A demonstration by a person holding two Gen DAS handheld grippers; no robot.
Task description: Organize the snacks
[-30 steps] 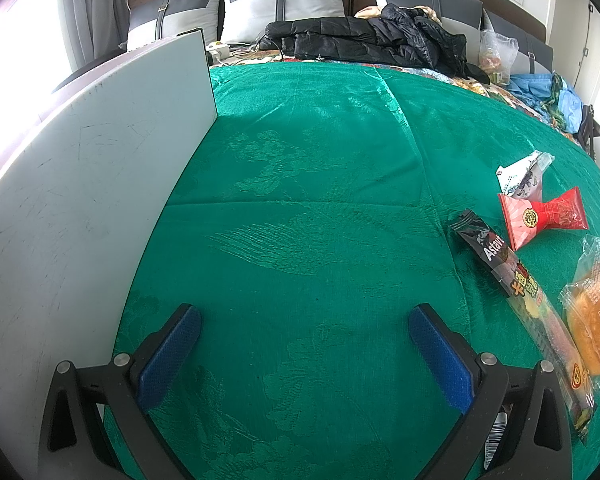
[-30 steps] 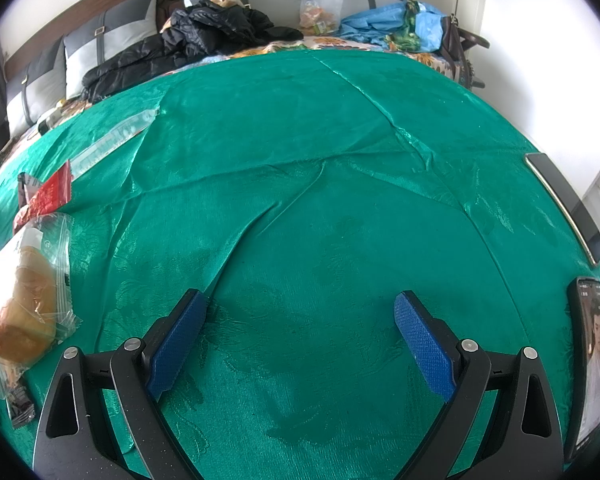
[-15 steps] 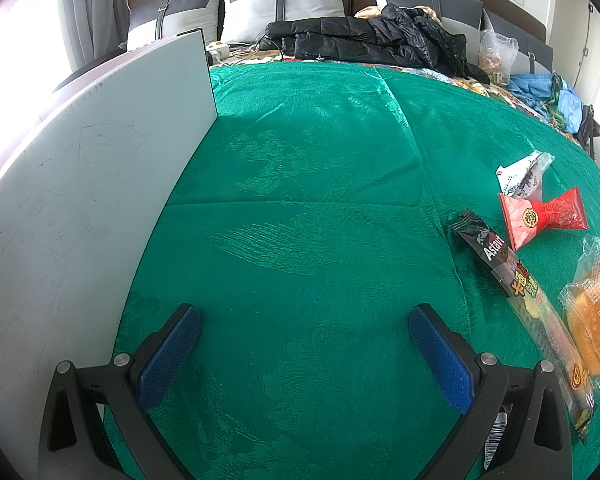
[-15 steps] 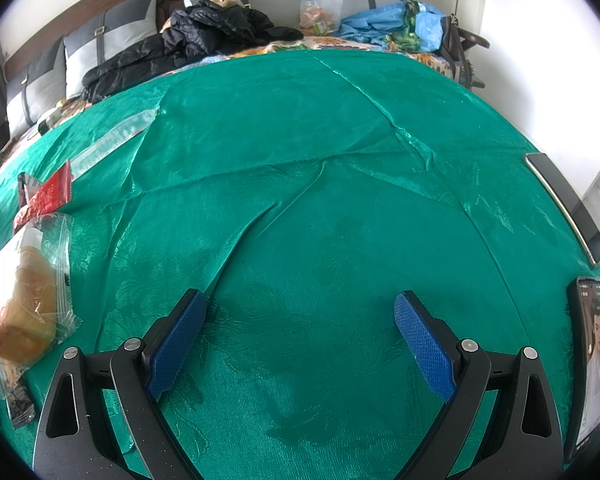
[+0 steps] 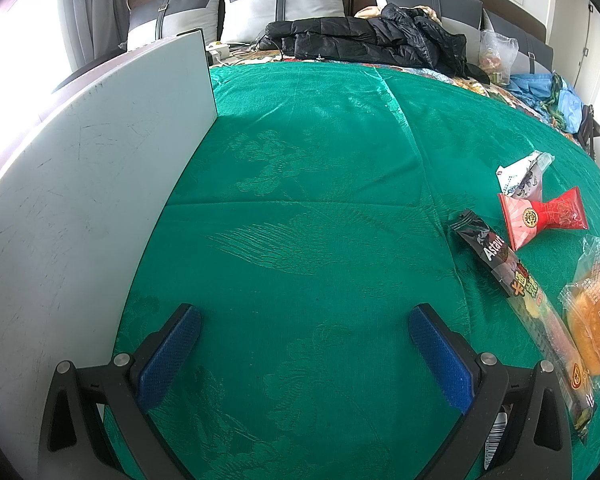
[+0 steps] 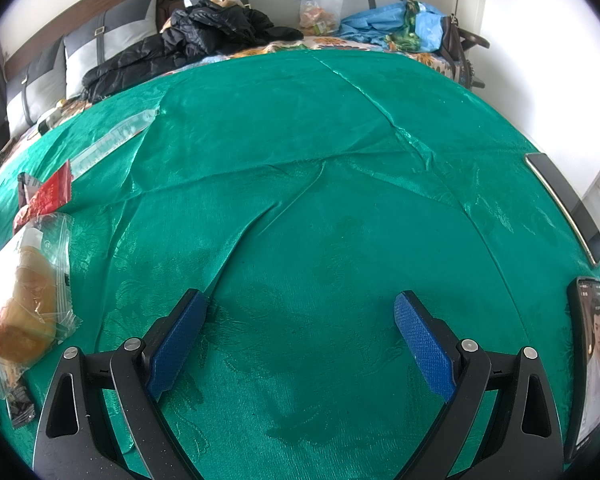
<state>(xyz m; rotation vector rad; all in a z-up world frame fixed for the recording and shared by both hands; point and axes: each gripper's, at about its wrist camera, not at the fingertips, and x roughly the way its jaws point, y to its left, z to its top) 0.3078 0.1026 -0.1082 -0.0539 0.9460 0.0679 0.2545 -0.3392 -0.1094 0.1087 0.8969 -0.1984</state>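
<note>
Green bedspread [image 5: 308, 184]; snack stick [image 5: 516, 276] lengthwise.

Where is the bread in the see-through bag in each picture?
Left wrist view: the bagged bread lies at the far right edge, beside the long snack stick.
Right wrist view: the same bread lies at the far left edge, below the red packet.
Shared landmark: the black jacket heaped by the pillows at the top.
</note>
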